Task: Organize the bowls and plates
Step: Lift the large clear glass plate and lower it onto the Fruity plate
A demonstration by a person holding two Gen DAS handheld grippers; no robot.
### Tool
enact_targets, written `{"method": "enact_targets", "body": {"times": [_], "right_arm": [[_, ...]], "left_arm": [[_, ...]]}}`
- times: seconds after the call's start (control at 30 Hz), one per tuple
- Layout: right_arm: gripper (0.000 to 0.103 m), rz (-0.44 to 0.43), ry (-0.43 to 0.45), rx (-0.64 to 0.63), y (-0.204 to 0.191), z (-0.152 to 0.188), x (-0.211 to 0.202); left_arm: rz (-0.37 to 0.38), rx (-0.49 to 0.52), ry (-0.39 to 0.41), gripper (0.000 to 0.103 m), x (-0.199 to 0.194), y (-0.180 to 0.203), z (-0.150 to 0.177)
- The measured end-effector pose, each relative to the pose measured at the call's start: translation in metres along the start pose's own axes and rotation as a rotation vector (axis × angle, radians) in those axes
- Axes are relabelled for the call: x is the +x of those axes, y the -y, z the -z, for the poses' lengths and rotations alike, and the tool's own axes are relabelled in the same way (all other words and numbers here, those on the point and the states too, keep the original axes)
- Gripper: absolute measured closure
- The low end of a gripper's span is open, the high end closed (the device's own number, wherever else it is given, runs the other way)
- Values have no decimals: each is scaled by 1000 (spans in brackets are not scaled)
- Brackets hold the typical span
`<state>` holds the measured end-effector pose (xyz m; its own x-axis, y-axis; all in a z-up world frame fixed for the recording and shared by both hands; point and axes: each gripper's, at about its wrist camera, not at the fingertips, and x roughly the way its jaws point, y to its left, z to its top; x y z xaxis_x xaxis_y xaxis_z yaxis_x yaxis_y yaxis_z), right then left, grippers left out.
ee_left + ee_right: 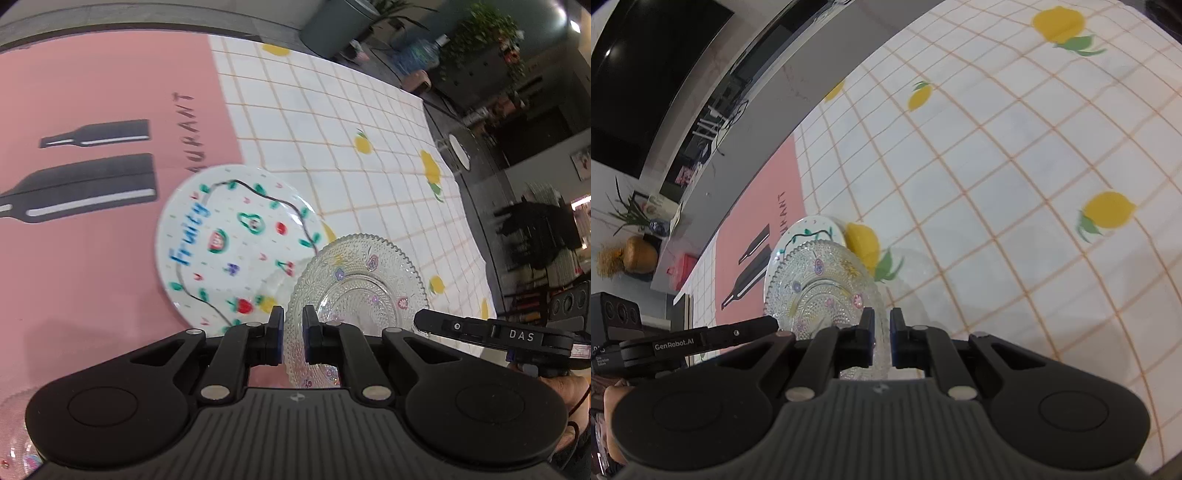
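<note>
A clear patterned glass plate (356,280) with small flower marks is held tilted above the table. My left gripper (293,321) is shut on its near rim. My right gripper (882,323) is shut on the same glass plate (820,284) at its other rim; one of its fingers (443,326) shows in the left wrist view. A white "Fruity" plate (229,243) with fruit drawings lies flat on the table behind and partly under the glass plate; its edge shows in the right wrist view (809,229).
The table carries a pink mat (92,92) with black bottle prints and a white grid cloth (351,122) with yellow lemons. Another glass dish (14,443) shows at the lower left. Chairs and plants (487,26) stand beyond the table's far edge.
</note>
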<state>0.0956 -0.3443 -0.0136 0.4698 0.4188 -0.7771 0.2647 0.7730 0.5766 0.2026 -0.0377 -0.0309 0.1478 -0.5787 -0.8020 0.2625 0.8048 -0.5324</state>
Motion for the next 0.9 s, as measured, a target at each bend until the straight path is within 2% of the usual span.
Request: {"method": "enact_targets", "body": {"times": [0.53,0.9], "right_arm": [[96,17,-63,-103,-50,-45,73],[95,34,-51,-161,-58,-52,91]], "left_arm": [[-69,-180,91,93,-9,-59,-13],[-102,-197,161,92,-9,-60,-17]]}}
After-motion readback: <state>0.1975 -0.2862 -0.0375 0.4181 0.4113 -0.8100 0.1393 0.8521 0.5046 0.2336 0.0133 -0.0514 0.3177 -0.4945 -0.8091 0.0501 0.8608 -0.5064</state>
